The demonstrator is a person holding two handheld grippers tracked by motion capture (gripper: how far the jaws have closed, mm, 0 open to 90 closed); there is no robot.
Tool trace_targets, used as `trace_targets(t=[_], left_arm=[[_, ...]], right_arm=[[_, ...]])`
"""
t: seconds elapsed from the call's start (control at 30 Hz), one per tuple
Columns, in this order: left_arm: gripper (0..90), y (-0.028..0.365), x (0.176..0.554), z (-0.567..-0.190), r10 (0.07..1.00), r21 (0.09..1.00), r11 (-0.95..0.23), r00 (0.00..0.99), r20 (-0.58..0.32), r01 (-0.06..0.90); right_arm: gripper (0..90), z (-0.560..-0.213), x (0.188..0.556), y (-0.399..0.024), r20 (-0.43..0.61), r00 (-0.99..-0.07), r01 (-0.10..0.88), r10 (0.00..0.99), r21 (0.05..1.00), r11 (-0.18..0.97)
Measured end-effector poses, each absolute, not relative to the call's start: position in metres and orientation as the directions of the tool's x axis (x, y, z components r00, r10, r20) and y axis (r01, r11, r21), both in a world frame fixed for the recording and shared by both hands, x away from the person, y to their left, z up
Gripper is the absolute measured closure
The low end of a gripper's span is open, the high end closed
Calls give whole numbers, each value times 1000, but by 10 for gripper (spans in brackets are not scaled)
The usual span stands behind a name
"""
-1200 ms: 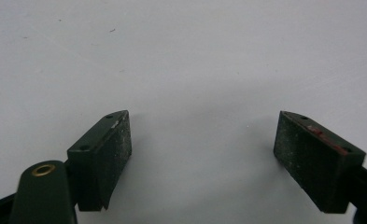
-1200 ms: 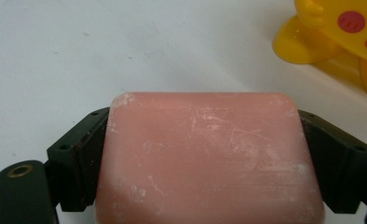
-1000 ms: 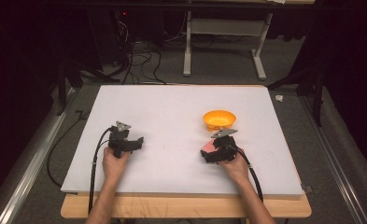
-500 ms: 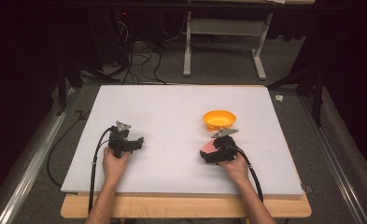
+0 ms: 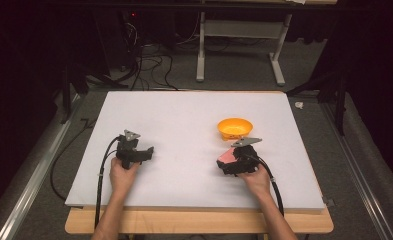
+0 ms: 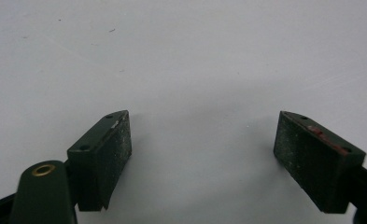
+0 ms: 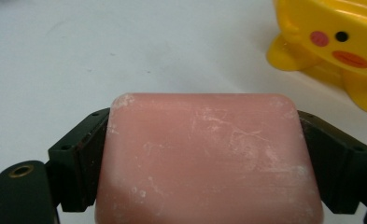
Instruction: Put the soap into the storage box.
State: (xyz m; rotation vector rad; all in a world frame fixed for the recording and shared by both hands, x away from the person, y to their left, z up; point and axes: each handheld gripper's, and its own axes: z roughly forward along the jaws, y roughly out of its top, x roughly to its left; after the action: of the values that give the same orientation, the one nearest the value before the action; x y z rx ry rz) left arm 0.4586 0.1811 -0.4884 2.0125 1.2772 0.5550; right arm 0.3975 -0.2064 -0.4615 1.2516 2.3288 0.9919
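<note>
Right gripper (image 5: 232, 161) pinches the pink soap (image 7: 209, 154) just short of the yellow dish (image 5: 234, 128), drop-off seemingly left, while left gripper (image 6: 204, 158) idles, jaws spread.

Overhead light is brightening the white bench (image 5: 184, 120) while the surroundings are lying dim; both gripper views are showing soft shadows and slight blur.

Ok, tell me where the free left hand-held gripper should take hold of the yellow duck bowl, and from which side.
Probably the rim of the yellow duck bowl, taken from above on its left side, one jaw inside and one outside. It stands upright with its mouth open, and its body looks too wide to span. The left hand-held gripper is open and would come from that side; the right hand-held gripper, shut on the pink soap bar, crowds the near edge.
</note>
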Motion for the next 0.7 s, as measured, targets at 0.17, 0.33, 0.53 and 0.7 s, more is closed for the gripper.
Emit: trace_targets(t=[0.17,0.33,0.53,0.7], left_arm=[[196,181,459,-488,904,735,-287,428,-4,614],[196,181,459,-488,904,735,-286,427,-5,614],[196,181,459,-488,904,735,-286,427,-5,614],[196,181,459,-488,904,735,-286,427,-5,615]], right_arm=[[136,-456,393,-212,45,-555,599,831,715,362],[136,-451,389,-217,52,-548,599,835,721,349],[136,-446,385,-222,57,-543,591,837,734,334],[136,-441,382,-228,63,-534,588,843,744,317]])
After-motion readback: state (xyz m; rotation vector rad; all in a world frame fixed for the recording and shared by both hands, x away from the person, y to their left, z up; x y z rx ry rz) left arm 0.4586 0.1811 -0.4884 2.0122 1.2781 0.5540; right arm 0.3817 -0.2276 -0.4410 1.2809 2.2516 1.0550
